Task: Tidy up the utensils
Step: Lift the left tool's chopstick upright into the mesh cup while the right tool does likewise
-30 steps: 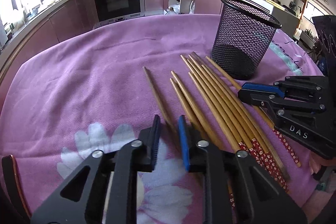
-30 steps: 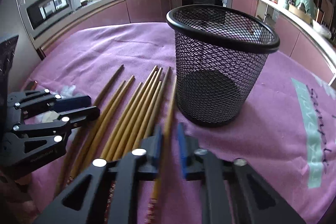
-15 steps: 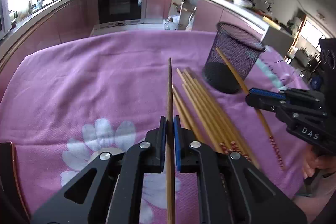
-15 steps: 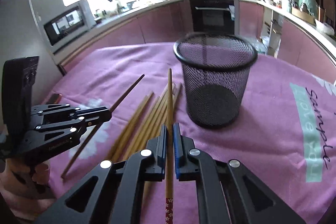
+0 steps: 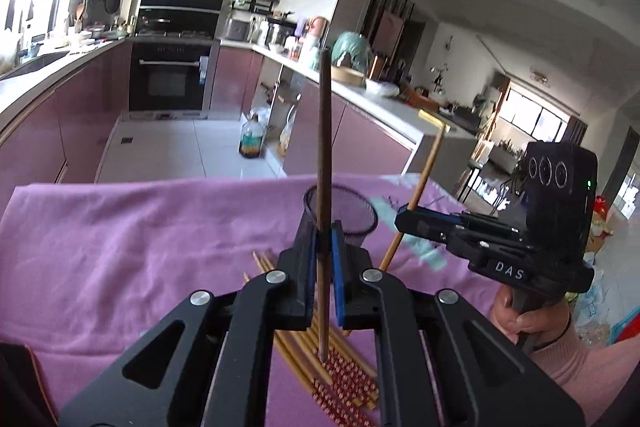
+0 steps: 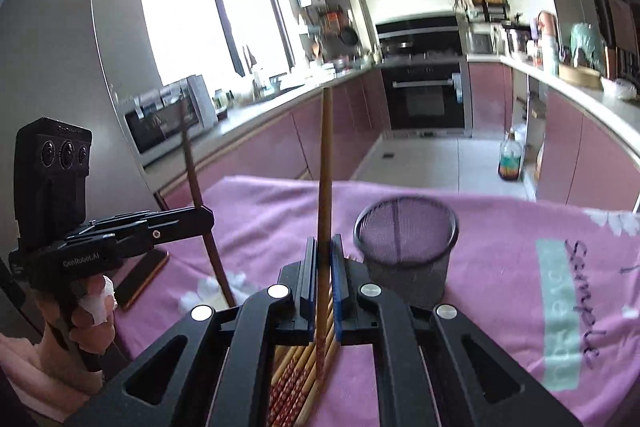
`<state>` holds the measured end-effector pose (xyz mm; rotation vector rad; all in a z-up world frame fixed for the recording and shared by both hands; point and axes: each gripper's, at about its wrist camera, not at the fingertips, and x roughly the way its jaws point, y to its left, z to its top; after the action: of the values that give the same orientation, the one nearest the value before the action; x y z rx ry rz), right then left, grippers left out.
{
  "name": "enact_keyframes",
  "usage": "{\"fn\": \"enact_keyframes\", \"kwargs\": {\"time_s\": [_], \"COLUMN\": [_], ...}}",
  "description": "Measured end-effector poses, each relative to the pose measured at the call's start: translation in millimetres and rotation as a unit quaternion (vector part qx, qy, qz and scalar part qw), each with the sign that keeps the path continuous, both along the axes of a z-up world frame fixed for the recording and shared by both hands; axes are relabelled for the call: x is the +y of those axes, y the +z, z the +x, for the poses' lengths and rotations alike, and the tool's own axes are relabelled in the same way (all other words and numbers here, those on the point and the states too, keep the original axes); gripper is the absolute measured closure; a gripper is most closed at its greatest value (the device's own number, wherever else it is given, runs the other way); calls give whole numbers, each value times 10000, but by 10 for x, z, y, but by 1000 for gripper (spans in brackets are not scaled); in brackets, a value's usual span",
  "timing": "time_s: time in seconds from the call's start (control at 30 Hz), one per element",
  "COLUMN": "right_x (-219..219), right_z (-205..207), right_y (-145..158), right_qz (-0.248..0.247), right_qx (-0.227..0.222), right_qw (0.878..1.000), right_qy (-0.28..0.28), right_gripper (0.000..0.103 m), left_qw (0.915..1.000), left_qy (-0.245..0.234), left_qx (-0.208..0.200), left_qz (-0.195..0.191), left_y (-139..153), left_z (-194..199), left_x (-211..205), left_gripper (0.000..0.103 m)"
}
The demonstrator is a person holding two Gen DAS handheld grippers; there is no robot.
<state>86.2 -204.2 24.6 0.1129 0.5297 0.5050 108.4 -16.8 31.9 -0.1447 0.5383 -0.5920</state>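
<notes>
The left hand-held gripper (image 5: 323, 267) is clenched on a dark brown chopstick (image 5: 323, 163), pinched low on its shaft so most of its length stands nearly upright above the jaws. The right hand-held gripper (image 6: 320, 275) is likewise clamped on a lighter chopstick (image 6: 325, 163), also close to vertical with its patterned end hanging below the jaws. Both are raised above the bench (image 5: 140, 227), which is draped in a purple cloth.

The black mesh cup (image 6: 406, 247) stands upright, mouth open, towards the far edge of the bench, ahead of both grippers. It sits just right of the right gripper's line, and seems nearer to that one. In the left view it lies almost straight ahead, partly hidden behind the jaws. Since each stick's long axis already roughly matches the cup's, the coming move looks like carry forward and lower in.

The remaining chopsticks (image 5: 340, 379) lie in a bundle on the cloth beneath the grippers, towards the near edge
</notes>
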Motion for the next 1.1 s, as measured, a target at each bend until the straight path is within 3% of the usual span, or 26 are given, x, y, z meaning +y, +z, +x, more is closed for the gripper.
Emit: {"fn": "enact_keyframes", "kwargs": {"time_s": [0.3, 0.57, 0.8, 1.0, 1.1], "right_x": [-176, -354, -400, -306, -237], "right_z": [187, 427, 743, 978, 1058], "right_y": [443, 664, 442, 106, -25], "right_qz": [84, 33, -119, -343, -446], "right_qx": [-483, -772, -314, 441, 757], "right_qw": [9987, 9960, 9983, 9978, 9957], "right_qy": [-159, -441, -479, -356, -306], "right_gripper": [98, 98, 98, 98, 98], "left_qw": [9980, 9975, 9994, 9985, 9979], "left_qy": [121, 142, -33, -102, -69], "left_qx": [-524, -639, -254, 235, 272], "left_qz": [-339, -252, 245, 474, 577], "left_y": [602, 863, 559, 79, -46], "left_z": [242, 590, 877, 1133, 1239], "left_x": [-225, -576, -892, -983, -990], "left_gripper": [95, 95, 95, 95, 95]}}
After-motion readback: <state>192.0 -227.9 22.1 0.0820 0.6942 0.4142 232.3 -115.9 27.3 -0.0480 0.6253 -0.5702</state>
